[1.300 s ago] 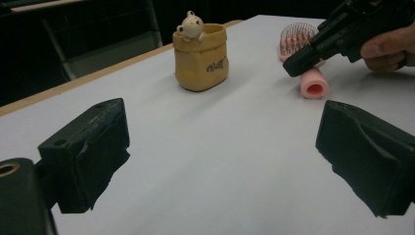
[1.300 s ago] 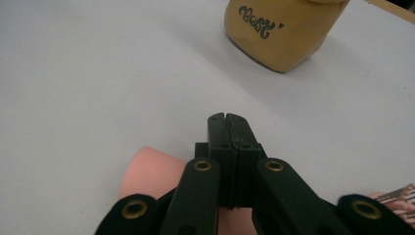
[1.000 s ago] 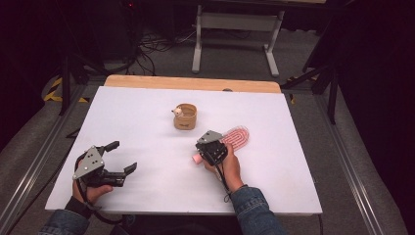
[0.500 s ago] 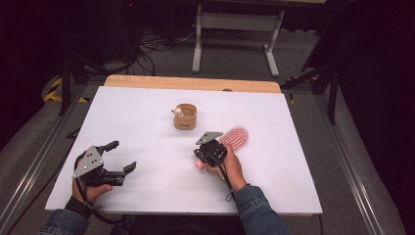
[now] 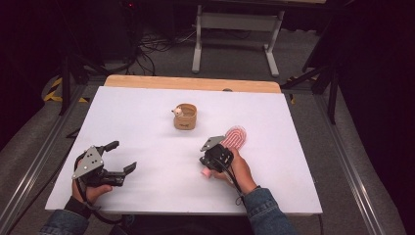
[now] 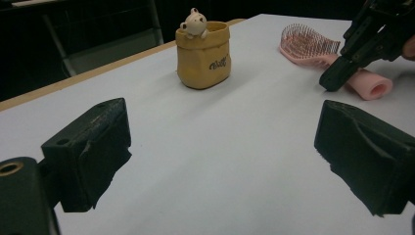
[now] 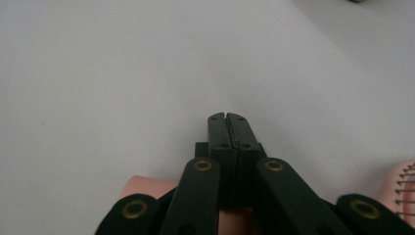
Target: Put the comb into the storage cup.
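Two hand-held grippers are working over a white table (image 5: 147,112). In the right gripper view, the right gripper (image 7: 227,117) is pointing down at the bare tabletop with its jaws pressed fully together and nothing pinched between them. The pink handle (image 6: 369,85) of a hairbrush (image 5: 236,137) is lying just under the gripper's body.

Compared with a second ago, very little is changing. From the high view, the right hand is creeping slightly toward the person's edge of the table. The open end of the handle is now peeking out a touch nearer that edge. The bristled head is sitting almost where it was. The jaws are staying closed throughout.

In the left gripper view, the closed jaw tip is coming down right against the near side of the handle, close to its end. Whether it is pressing on it cannot be told.

This is looking like a nudge or a repositioning, not a grasp. The brush is not yet being lifted, and the jaws would need to open before taking hold.

The left gripper (image 5: 121,156) is resting at the near left, well apart from the brush, with its jaws spread wide and empty. A tan pouch (image 5: 185,116) with a small bear figure (image 6: 194,22) on its rim is standing upright near the table's middle.
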`<state>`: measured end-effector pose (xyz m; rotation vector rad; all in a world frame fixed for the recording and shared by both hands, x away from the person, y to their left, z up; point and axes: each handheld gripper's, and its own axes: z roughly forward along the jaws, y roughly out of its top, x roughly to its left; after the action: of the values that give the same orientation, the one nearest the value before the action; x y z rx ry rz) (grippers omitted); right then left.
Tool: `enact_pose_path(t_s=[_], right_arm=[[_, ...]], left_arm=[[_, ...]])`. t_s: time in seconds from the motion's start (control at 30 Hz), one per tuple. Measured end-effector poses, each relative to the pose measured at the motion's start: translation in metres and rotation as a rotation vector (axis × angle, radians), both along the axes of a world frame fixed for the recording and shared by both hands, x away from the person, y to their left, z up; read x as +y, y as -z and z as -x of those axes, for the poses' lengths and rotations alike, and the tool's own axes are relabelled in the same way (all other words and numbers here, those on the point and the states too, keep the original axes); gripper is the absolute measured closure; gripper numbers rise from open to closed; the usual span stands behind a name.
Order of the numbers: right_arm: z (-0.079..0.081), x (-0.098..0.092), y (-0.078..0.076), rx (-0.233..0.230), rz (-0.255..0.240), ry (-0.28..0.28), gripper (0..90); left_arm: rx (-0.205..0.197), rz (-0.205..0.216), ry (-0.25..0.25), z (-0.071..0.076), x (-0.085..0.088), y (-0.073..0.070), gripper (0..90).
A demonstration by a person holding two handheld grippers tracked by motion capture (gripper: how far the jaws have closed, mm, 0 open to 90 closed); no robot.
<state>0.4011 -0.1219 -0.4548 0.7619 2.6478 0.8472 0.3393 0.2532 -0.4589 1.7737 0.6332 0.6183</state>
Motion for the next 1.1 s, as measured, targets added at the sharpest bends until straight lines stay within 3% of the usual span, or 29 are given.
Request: enact_pose_path(t_s=[0.23, 0.53, 0.83, 1.1], right_arm=[[0.013, -0.015, -0.002, 0.009, 0.02, -0.043, 90.0], [0.025, -0.032, -0.003, 0.008, 0.043, -0.059, 90.0], [0.036, -0.055, -0.005, 0.015, 0.054, -0.054, 90.0], [0.043, -0.078, -0.005, 0.008, 0.06, -0.013, 90.0]], left_arm=[[0.006, -0.008, 0.002, 0.0, -0.002, 0.001, 7.6], [0.01, -0.01, 0.002, 0.0, -0.002, 0.001, 7.4], [0.013, -0.018, 0.003, 0.0, -0.003, 0.001, 7.4], [0.014, -0.019, 0.0, -0.001, -0.003, 0.001, 7.3]])
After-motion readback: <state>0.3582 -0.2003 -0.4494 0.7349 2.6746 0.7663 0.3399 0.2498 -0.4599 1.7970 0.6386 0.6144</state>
